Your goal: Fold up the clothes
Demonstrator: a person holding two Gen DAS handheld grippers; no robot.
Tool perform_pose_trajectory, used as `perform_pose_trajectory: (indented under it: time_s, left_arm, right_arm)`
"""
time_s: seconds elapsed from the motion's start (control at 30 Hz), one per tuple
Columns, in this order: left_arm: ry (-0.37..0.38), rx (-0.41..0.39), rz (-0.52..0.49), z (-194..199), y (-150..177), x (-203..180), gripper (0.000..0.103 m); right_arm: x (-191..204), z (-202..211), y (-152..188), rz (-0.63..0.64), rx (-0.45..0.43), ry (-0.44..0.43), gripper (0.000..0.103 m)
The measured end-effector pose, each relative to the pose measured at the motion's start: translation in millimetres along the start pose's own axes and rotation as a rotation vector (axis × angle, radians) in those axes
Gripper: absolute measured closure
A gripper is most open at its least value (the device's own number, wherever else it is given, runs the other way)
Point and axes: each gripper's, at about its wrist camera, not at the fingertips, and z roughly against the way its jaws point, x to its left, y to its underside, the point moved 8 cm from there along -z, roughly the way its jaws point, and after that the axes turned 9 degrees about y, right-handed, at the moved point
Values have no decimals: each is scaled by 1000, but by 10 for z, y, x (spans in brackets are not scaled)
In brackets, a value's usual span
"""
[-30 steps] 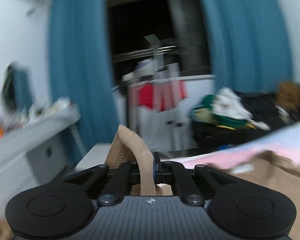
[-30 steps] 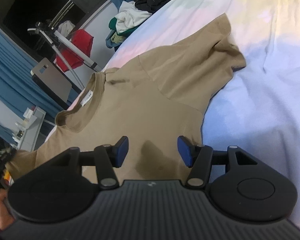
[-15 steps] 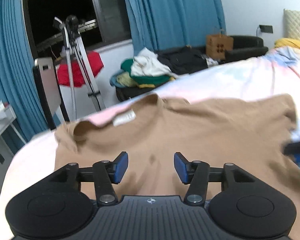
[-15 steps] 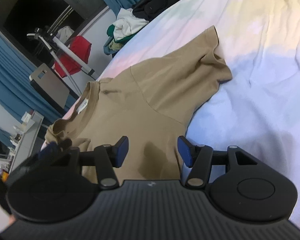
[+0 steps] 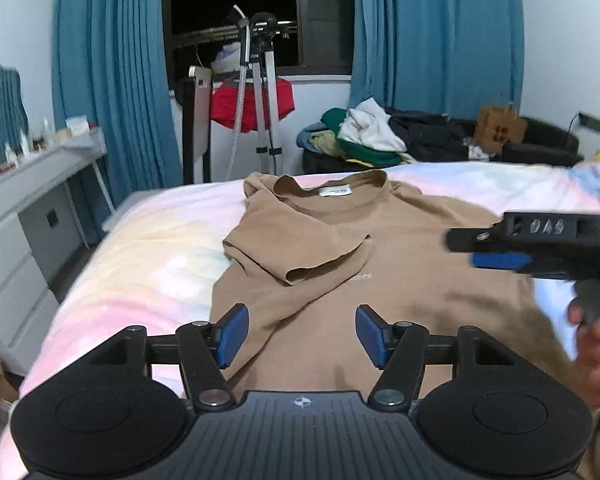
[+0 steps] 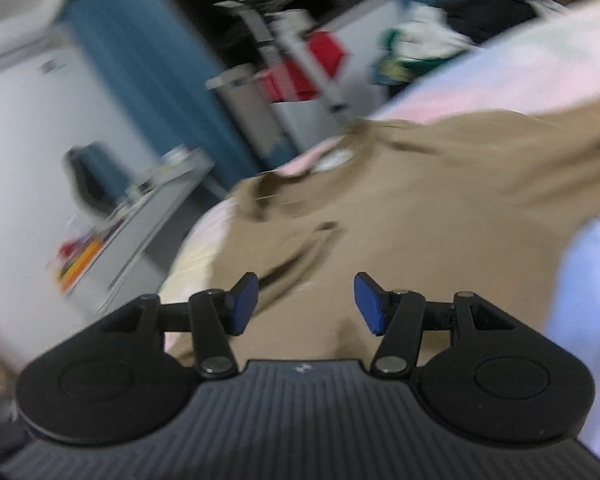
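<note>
A tan T-shirt [image 5: 400,276] lies flat on the pastel bed sheet [image 5: 148,264], collar at the far side with a white label. Its left sleeve [image 5: 300,252] is folded inward over the chest. My left gripper [image 5: 298,334] is open and empty above the shirt's near part. My right gripper [image 6: 304,306] is open and empty, also over the shirt [image 6: 440,208]; its view is blurred. It shows in the left wrist view [image 5: 540,244] at the right, held in a hand.
A grey desk with small items [image 5: 32,184] stands left of the bed. A stand with a red garment [image 5: 256,104], a pile of clothes [image 5: 364,136] on a dark sofa and blue curtains [image 5: 112,80] lie beyond the bed.
My left gripper let go of the tan sleeve, which now lies folded over the chest, and drew back open. My right gripper swung left over the shirt, staying open.
</note>
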Motion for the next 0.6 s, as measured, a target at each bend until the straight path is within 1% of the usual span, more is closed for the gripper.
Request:
perform_pose_trajectory:
  time_s: [0.07, 0.13, 0.23, 0.3, 0.33, 0.4, 0.43, 0.5, 0.53, 0.57, 0.6]
  left_arm:
    - [7, -2, 4, 34, -6, 106, 41]
    - [11, -14, 14, 69, 32, 241, 41]
    - [9, -24, 39, 89, 97, 471, 42]
    - [-3, -17, 74, 56, 152, 663, 44]
    - [-9, -14, 92, 39, 180, 760, 44]
    - [-12, -26, 90, 69, 185, 847, 44]
    - [-9, -29, 98, 81, 180, 879, 43]
    - [3, -30, 126, 102, 174, 936, 43]
    - [14, -25, 147, 107, 176, 954, 43]
    - [19, -18, 164, 100, 183, 963, 43]
    - [22, -13, 171, 96, 191, 964, 43]
  right_arm:
    - [259, -64, -1, 86, -8, -42, 47]
    - [516, -249, -21, 170, 6, -53, 47]
    - [889, -609, 66, 310, 53, -72, 47]
    - [1068, -905, 170, 415, 80, -51, 47]
    - [1114, -1051, 222, 448, 95, -37, 47]
    - [1161, -1316, 322, 496, 124, 0, 48]
    - [1177, -1424, 374, 520, 139, 20, 51]
    - [1202, -1535, 445, 581, 131, 57, 65]
    - [1207, -1541, 413, 588, 112, 70, 86]
    - [1198, -1532, 338, 571, 91, 76, 97]
    - [1189, -1523, 262, 554, 71, 83, 98]
